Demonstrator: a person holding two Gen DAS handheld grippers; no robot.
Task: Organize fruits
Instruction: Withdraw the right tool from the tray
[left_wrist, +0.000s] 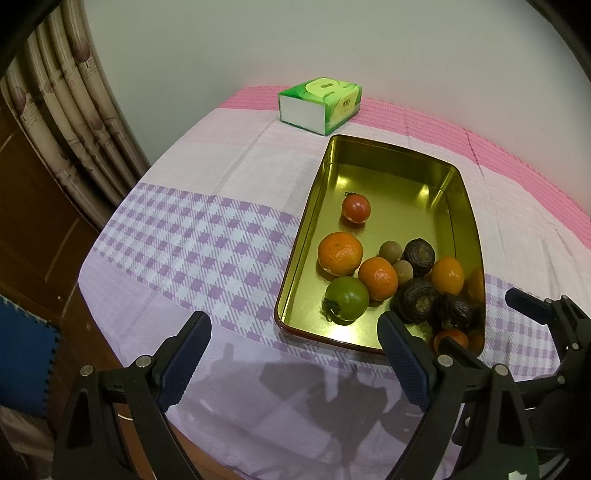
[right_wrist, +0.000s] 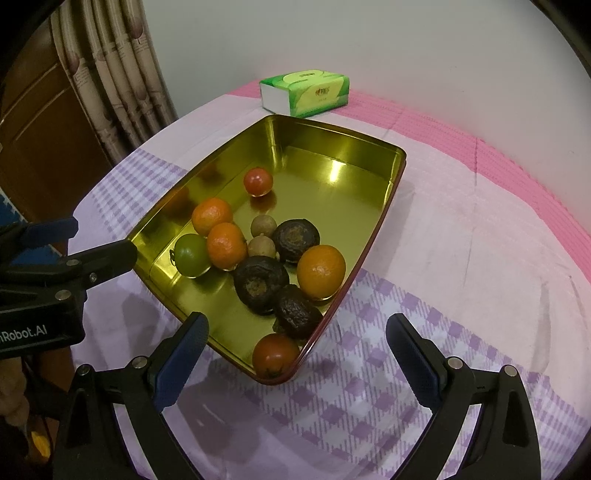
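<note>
A gold metal tray lies on the table and holds all the fruit: several oranges, a green tomato, two red tomatoes, dark wrinkled fruits and two small brown longans. My left gripper is open and empty at the tray's near left corner. My right gripper is open and empty over the tray's near corner, above a red tomato. The left gripper also shows at the left edge of the right wrist view.
A green tissue box stands behind the tray near the wall. The table has a pink, white and purple checked cloth. Curtains and a wooden cabinet stand to the left, past the table edge.
</note>
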